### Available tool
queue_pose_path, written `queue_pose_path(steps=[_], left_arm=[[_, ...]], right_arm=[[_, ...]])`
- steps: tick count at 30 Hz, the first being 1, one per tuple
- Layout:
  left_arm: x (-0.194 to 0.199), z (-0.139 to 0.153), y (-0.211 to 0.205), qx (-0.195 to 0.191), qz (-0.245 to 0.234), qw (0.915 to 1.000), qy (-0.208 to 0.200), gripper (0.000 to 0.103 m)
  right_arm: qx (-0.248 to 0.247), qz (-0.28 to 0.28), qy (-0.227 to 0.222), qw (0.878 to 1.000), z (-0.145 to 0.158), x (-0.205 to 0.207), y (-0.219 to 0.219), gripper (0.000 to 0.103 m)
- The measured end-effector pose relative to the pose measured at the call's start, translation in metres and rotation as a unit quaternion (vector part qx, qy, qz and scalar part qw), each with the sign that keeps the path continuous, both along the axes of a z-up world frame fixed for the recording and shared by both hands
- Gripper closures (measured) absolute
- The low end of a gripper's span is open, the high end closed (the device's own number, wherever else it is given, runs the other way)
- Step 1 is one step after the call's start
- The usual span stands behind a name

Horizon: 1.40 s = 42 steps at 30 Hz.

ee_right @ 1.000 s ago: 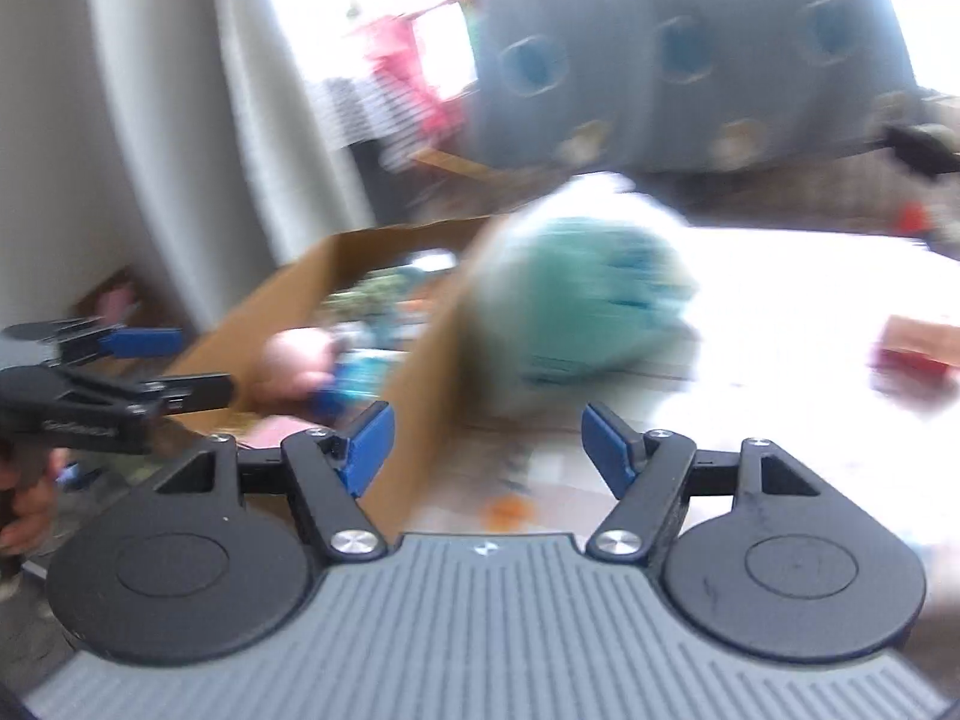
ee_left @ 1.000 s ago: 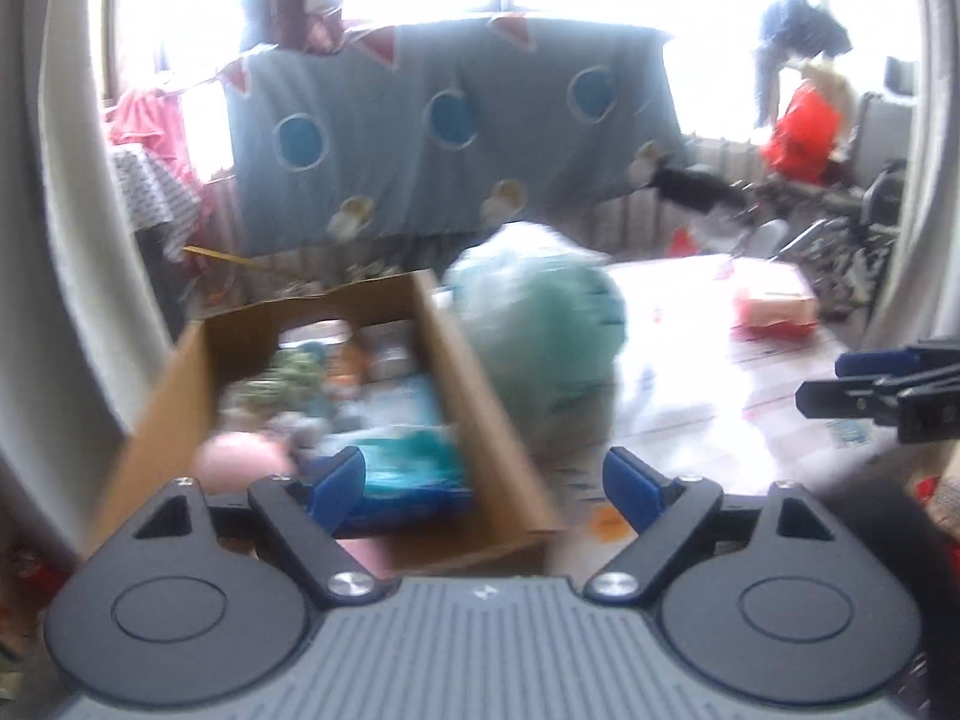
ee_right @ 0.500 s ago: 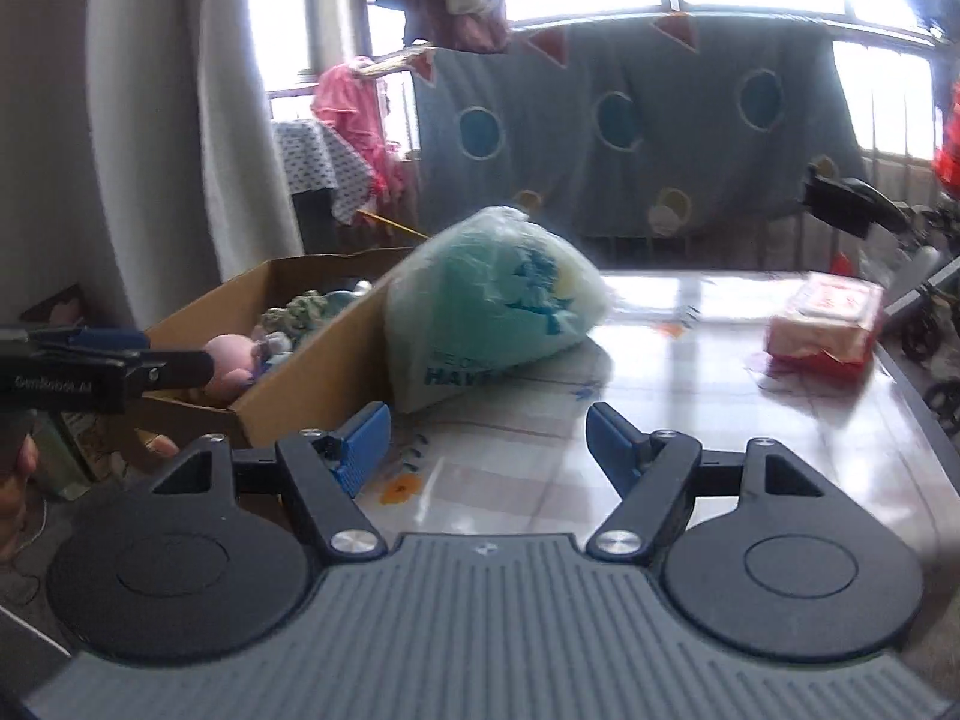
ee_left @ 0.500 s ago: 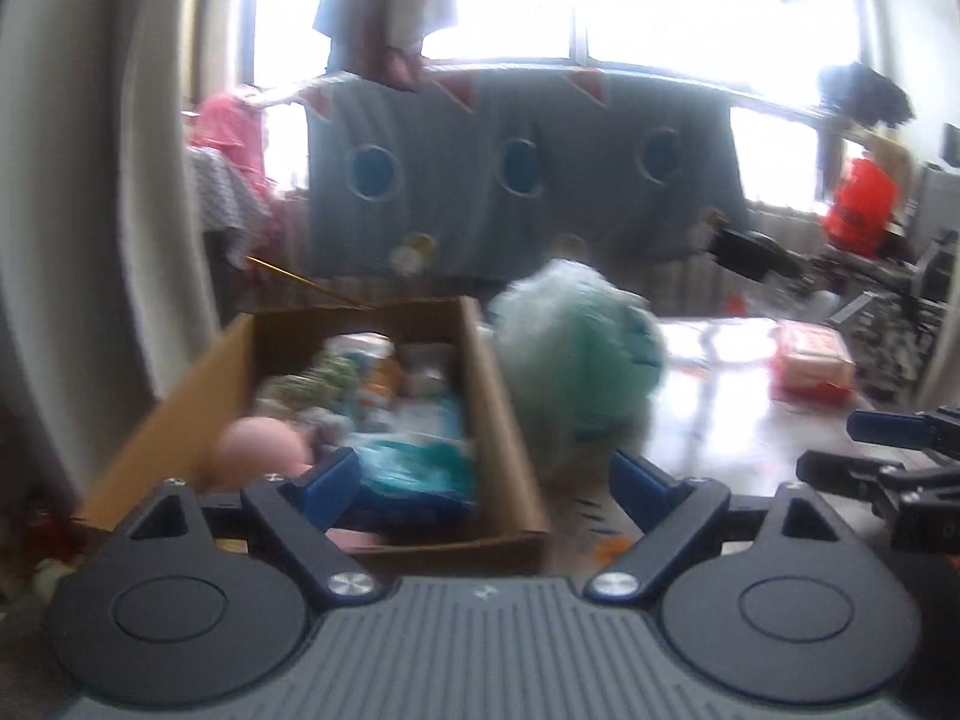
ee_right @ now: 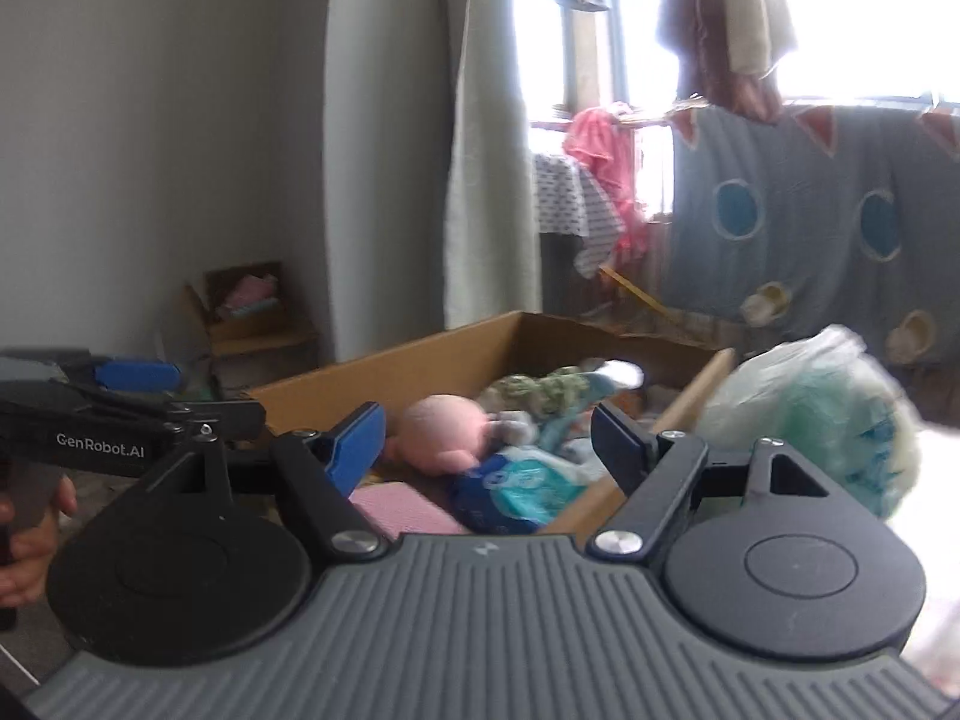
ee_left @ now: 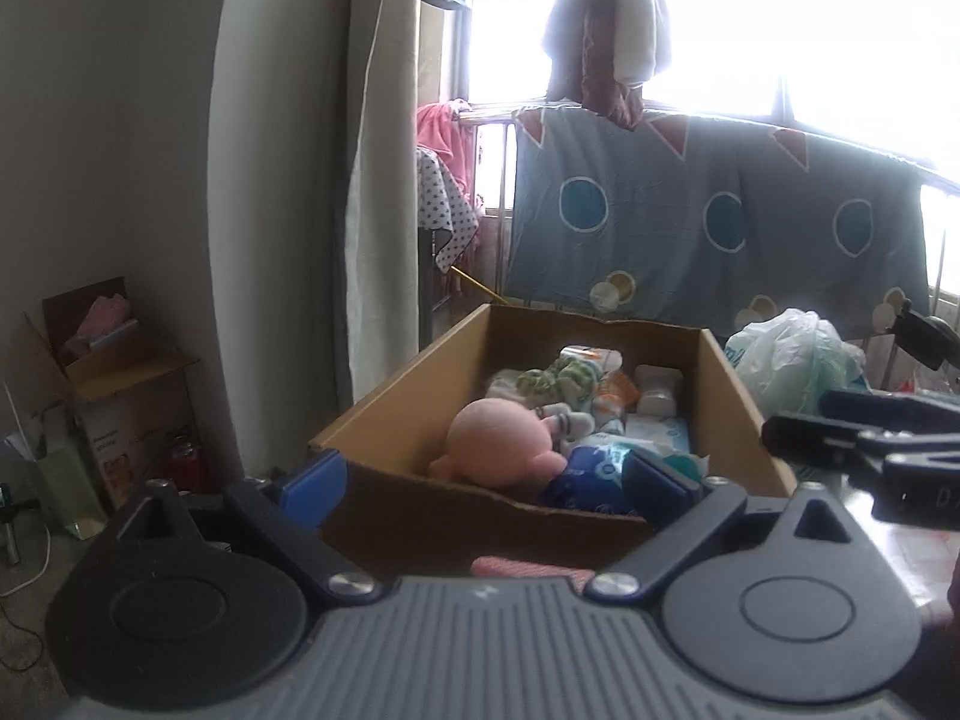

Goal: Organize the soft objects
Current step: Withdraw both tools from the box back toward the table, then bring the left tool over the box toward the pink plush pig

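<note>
- Two hand-held grippers face an open cardboard box point(ee_left: 384, 420) of soft things, with a bagged bundle outside it on the right.
- The left gripper point(ee_left: 486, 483) has its blue-padded jaws spread very wide, having just been opening further, and nothing is between them. They straddle the box's near wall.
- The right gripper point(ee_right: 489, 441) stands partly open (its jaws have also just widened a little) and it too holds nothing.
- Inside the box, a round pink plush toy point(ee_left: 498, 441) lies straight ahead of both grippers, just past the near wall. A blue wipes packet point(ee_right: 516, 489) rests against it, and green knitted cloth lies farther back.
- The clear plastic bag point(ee_right: 810, 414) stuffed with something pale green sits outside the box, touching or nearly touching its right wall. Which one cannot be told.
- From the right gripper, the bag lies ahead and to the right, beyond the right jaw. From the left gripper it sits farther off, past the box's far right corner.
- The right hand is judged nearer the bag; the bag's long axis runs roughly left to right.
</note>
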<state>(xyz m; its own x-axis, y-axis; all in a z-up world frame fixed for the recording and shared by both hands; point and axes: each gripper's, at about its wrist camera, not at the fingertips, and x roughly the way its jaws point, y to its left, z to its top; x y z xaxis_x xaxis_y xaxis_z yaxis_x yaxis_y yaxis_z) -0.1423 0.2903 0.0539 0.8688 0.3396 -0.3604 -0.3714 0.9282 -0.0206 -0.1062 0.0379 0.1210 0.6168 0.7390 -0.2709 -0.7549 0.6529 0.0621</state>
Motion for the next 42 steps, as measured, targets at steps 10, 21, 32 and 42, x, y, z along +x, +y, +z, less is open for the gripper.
queue_pose_path(steps=[10,21,32,42], left_arm=[[0.011,-0.011,0.007,0.003,-0.027,0.9996,-0.001,0.004],[0.068,-0.023,0.005,0.014,-0.054,0.9974,0.046,0.014],[0.075,-0.032,0.000,0.037,-0.058,0.9951,0.070,0.015],[0.079,-0.034,0.004,0.037,-0.062,0.9950,0.069,0.012]], right_arm=[[-0.062,0.030,-0.010,0.998,-0.028,-0.010,0.027,0.027],[-0.061,-0.010,0.017,0.998,-0.032,0.014,0.032,0.027],[-0.053,-0.021,0.018,0.998,-0.034,0.020,0.028,0.027],[-0.040,-0.048,0.040,0.997,-0.039,0.032,0.023,0.025]])
